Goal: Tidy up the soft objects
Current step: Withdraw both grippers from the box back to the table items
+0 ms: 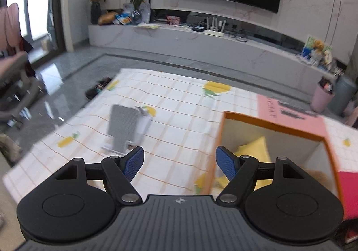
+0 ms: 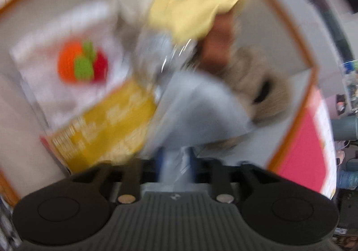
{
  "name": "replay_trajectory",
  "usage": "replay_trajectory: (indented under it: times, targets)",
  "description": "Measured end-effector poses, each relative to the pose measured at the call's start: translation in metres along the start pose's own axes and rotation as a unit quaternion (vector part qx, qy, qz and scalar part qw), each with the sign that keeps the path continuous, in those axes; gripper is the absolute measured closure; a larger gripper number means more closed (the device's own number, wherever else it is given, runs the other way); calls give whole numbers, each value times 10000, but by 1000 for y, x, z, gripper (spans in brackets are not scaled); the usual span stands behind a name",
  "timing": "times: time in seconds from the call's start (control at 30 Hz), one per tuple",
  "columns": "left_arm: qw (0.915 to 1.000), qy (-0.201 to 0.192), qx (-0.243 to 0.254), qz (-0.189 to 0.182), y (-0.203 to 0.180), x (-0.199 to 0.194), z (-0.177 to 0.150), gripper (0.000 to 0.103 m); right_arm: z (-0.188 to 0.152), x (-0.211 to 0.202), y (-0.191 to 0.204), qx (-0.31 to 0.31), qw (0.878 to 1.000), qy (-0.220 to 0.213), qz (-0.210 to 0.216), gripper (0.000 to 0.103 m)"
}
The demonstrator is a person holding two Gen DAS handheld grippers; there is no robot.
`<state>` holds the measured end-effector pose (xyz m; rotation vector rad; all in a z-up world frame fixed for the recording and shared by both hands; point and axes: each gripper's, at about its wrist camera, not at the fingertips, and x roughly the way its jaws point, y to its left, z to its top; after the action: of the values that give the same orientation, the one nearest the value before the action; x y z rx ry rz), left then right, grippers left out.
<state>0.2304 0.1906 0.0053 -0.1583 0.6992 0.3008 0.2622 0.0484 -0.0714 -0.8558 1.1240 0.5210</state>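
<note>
Two right tool (image 2: 175, 157) pads flank pale blue cloth (image 2: 201, 107) over box (image 2: 302, 34).

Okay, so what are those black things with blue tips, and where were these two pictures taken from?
Those are two handheld grippers, one in each of a person's hands, each with a camera looking along its fingers. The left gripper is open and empty above a lemon-print checked tablecloth, beside an orange-rimmed cardboard box. A grey ribbed stand sits on the cloth. The right gripper gives a blurred view down into that box: pale blue fabric, a yellow cloth, a beige fluffy toy. The blue fabric lies between its fingers; whether they grip it is unclear.
</note>
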Motion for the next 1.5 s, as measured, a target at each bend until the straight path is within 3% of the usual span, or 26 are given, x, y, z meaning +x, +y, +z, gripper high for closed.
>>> replay_trajectory:
  times: [0.03,0.07,0.1,0.2,0.23,0.3,0.33,0.43,0.57,0.67,0.77,0.9,1.0,1.07,1.13,1.2,1.27,1.33,1.4,1.5]
  targets:
    - [10000,-6,47,73,0,0,0,17,6,-28,-14,256,9985,-492,14,47]
    - [10000,-2,42,91,1,1,1,17,6,-28,-14,256,9985,-492,14,46]
    - [10000,5,-5,49,3,1,2,17,10,-42,-22,354,9961,-803,102,46]
    - [9997,46,-204,-122,11,-1,3,17,22,-67,-49,787,9827,-1644,329,54]
    - [9996,42,-237,-122,13,-2,3,17,28,-64,-53,978,9791,-1757,311,69]
    - [9997,20,-246,-42,16,-2,3,17,60,-28,-64,1077,9803,-1585,484,98]
    - [9997,8,-246,1,17,-2,3,17,60,-28,-64,1077,9803,-1585,484,100]
    - [9996,1,-289,34,20,-1,2,17,85,6,-63,1128,9817,-1378,676,101]
    - [9993,50,-360,-30,22,4,0,17,99,24,-49,979,9727,-1790,1107,103]
    - [9995,117,-305,21,19,10,-1,17,117,37,-44,956,9748,-1751,1002,103]
    - [9995,236,-200,53,16,17,-5,17,128,60,-44,1192,9780,-1409,969,103]
    - [9992,345,-157,142,14,22,-8,17,127,66,-39,1316,9732,-1538,1094,103]
    - [9992,336,-122,185,12,20,-8,17,123,62,-40,1369,9745,-1519,921,103]
    - [9993,281,-97,207,11,15,-7,18,115,52,-47,1614,9680,-1620,1038,94]
    - [9994,206,-127,235,12,10,-5,17,107,42,-54,1891,9562,-1846,1255,65]
    - [9995,151,-158,231,12,6,-3,17,95,28,-58,1905,9489,-2154,1304,54]
    - [9994,153,-177,270,10,4,-2,18,84,10,-55,1686,9494,-2439,1034,51]
    - [9991,63,-176,372,6,-3,-1,18,72,-8,-54,1619,9478,-2635,774,35]
    - [9992,-74,-150,355,1,-13,1,18,57,-25,-55,1748,9439,-2762,473,29]
    - [9993,-292,-141,175,-8,-33,4,18,21,-61,-63,1984,9307,-3072,110,26]
